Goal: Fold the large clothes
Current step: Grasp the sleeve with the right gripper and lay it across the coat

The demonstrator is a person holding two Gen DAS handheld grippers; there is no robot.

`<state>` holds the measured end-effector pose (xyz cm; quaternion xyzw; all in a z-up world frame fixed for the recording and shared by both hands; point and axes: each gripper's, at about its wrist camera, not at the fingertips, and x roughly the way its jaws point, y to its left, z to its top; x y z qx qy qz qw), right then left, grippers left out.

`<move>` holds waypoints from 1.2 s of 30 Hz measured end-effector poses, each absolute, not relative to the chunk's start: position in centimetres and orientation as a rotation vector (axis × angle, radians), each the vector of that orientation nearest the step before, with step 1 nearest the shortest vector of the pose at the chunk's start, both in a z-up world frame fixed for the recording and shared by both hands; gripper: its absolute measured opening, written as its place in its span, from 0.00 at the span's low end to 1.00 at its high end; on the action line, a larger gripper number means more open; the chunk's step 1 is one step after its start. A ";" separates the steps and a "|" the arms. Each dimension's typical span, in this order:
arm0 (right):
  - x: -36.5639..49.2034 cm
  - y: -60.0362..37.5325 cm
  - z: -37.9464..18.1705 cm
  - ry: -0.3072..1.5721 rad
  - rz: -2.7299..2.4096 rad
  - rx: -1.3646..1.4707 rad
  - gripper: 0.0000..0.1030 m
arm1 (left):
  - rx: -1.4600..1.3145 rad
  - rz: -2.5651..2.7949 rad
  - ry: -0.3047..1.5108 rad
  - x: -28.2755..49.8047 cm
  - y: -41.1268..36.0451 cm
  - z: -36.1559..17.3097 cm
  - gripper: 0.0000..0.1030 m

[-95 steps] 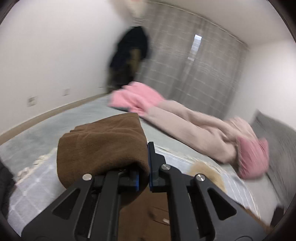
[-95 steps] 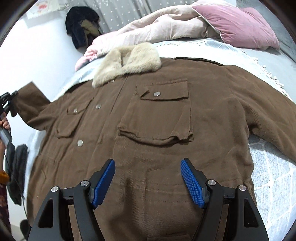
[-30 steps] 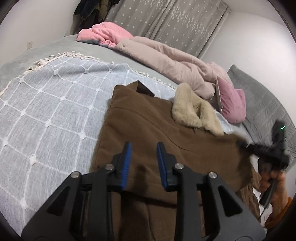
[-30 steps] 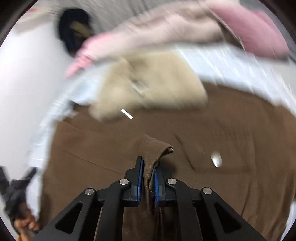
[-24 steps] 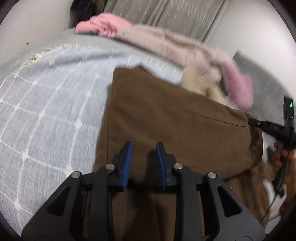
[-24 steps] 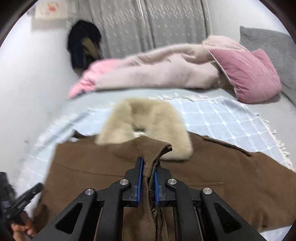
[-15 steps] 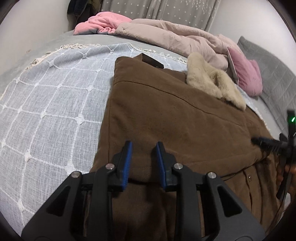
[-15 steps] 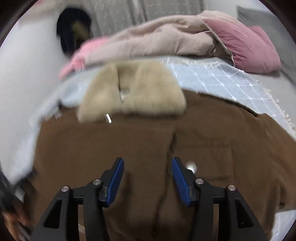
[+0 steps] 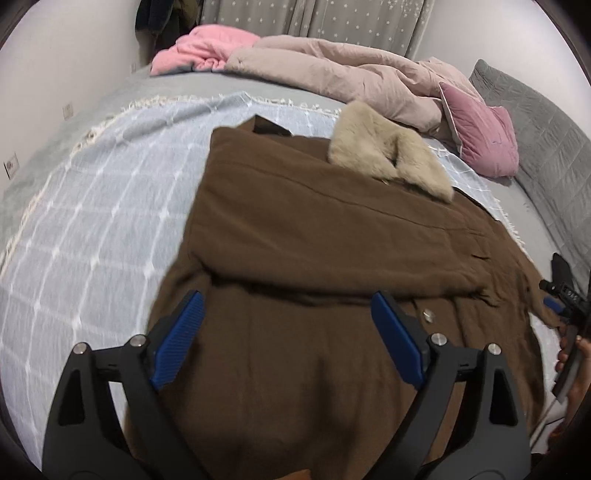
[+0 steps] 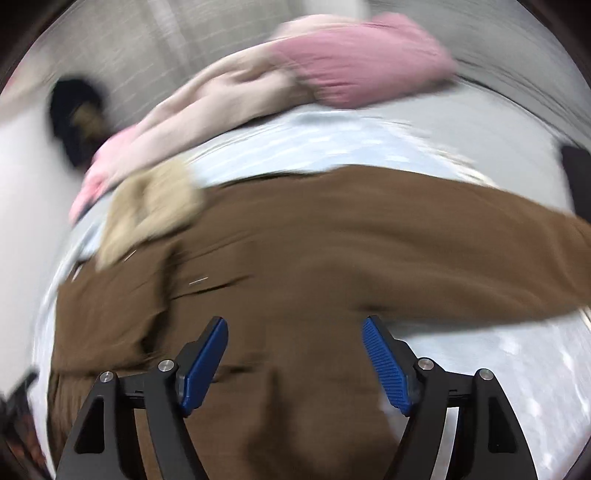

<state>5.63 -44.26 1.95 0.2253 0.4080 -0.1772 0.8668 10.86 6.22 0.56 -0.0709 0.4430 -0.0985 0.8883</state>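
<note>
A large brown coat [image 9: 314,236] with a beige fur collar [image 9: 388,162] lies on a light blue checked blanket [image 9: 92,221] on the bed. One sleeve [image 9: 332,254] is folded across its chest. My left gripper [image 9: 288,332] is open and empty just above the coat's body. My right gripper [image 10: 295,362] is open and empty over the coat [image 10: 332,240]; that view is blurred. The other sleeve [image 10: 498,266] stretches out to the right. The right gripper also shows at the left wrist view's right edge [image 9: 565,295].
A pale pink duvet [image 9: 351,77] and a pink pillow [image 9: 480,136] lie at the bed's far side. A grey quilted cover [image 9: 546,122] is at the right. Dark clothes [image 9: 162,22] hang by the curtain. White walls bound the left.
Both grippers have opened wide. The right gripper let go of the sleeve it held one second ago, and that sleeve now lies across the coat. The right view has swung right.
</note>
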 end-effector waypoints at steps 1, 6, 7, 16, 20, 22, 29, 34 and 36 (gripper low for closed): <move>3.9 -45.6 1.7 0.843 -0.415 0.497 0.75 | -0.164 -0.207 0.929 10.3 6.2 0.7 0.91; -2.8 -54.6 -0.4 0.785 -0.708 0.641 0.75 | -0.219 -0.256 0.952 8.5 6.1 -0.1 0.92; -3.6 -55.9 -0.9 0.788 -0.735 0.664 0.75 | -0.219 -0.259 0.952 8.3 6.0 -0.4 0.92; -6.3 -63.0 -3.8 0.666 -0.797 0.828 0.73 | -0.221 -0.260 0.925 9.0 6.6 -1.9 0.92; -5.3 -63.6 -3.5 0.613 -0.848 0.766 0.56 | -0.277 -0.266 0.902 9.5 7.2 -2.0 0.92; -4.9 -63.7 -3.3 0.580 -0.850 0.752 0.21 | -0.275 -0.259 0.894 9.6 7.4 -1.9 0.92; -3.9 -59.4 4.0 0.367 -0.728 0.614 0.05 | -0.264 -0.263 0.882 9.5 7.2 -1.6 0.92; -1.2 -51.0 10.9 0.299 -0.552 0.399 0.05 | -0.229 -0.270 0.871 9.2 6.4 -1.3 0.92; 1.1 -46.7 12.8 0.296 -0.453 0.317 0.05 | -0.227 -0.278 0.871 9.1 6.2 -1.3 0.92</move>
